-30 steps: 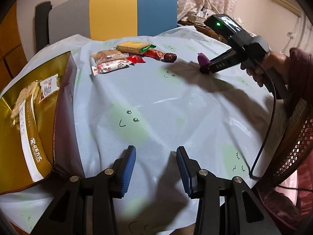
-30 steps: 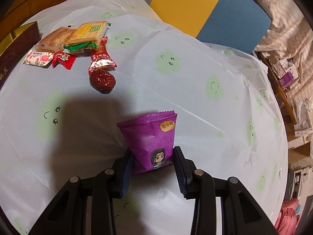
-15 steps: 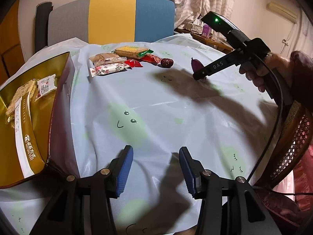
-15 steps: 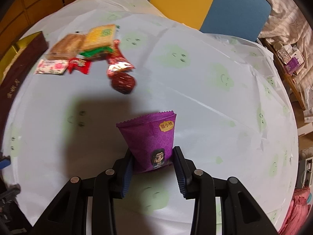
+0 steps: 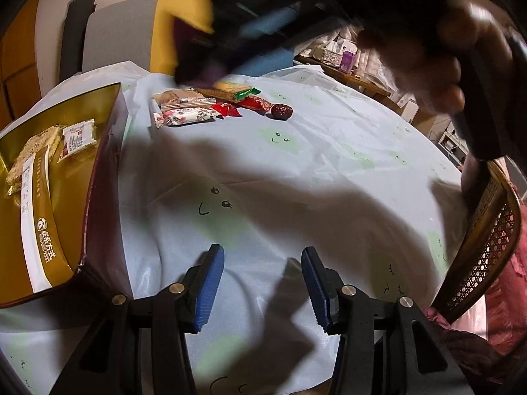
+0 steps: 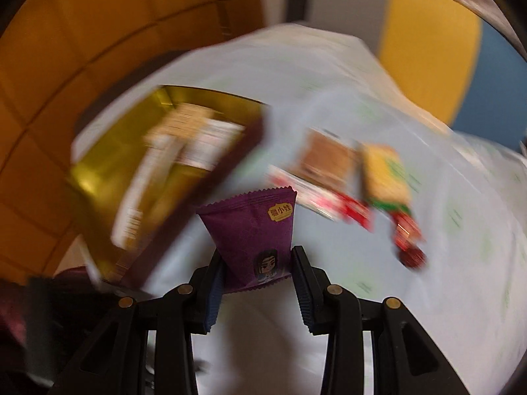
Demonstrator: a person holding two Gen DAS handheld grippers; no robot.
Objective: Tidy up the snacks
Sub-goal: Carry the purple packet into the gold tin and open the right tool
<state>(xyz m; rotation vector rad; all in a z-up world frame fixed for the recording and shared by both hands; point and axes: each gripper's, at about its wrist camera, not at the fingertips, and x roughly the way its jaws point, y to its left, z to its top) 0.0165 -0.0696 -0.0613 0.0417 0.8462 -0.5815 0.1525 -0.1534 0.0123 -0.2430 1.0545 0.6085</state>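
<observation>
My right gripper (image 6: 258, 283) is shut on a purple snack packet (image 6: 252, 230) and holds it in the air above the table, between the gold box (image 6: 158, 171) and the snack pile (image 6: 359, 184). In the left wrist view it shows as a dark blur (image 5: 210, 49) high over the far snacks. My left gripper (image 5: 262, 286) is open and empty, low over the tablecloth near the front edge. The gold box (image 5: 39, 177) lies at the left with two packets inside. Several wrapped snacks (image 5: 197, 112) and a red date (image 5: 281, 111) lie at the far side.
A pale blue tablecloth with green faces (image 5: 296, 177) covers the round table. A grey, yellow and blue chair (image 5: 131, 33) stands behind it. A wicker chair (image 5: 487, 240) is at the right edge. A cluttered side table (image 5: 346, 59) is at the back right.
My right gripper has swung left across the table with the purple packet, from the right side to over the snack pile toward the gold box. The left gripper has barely moved.
</observation>
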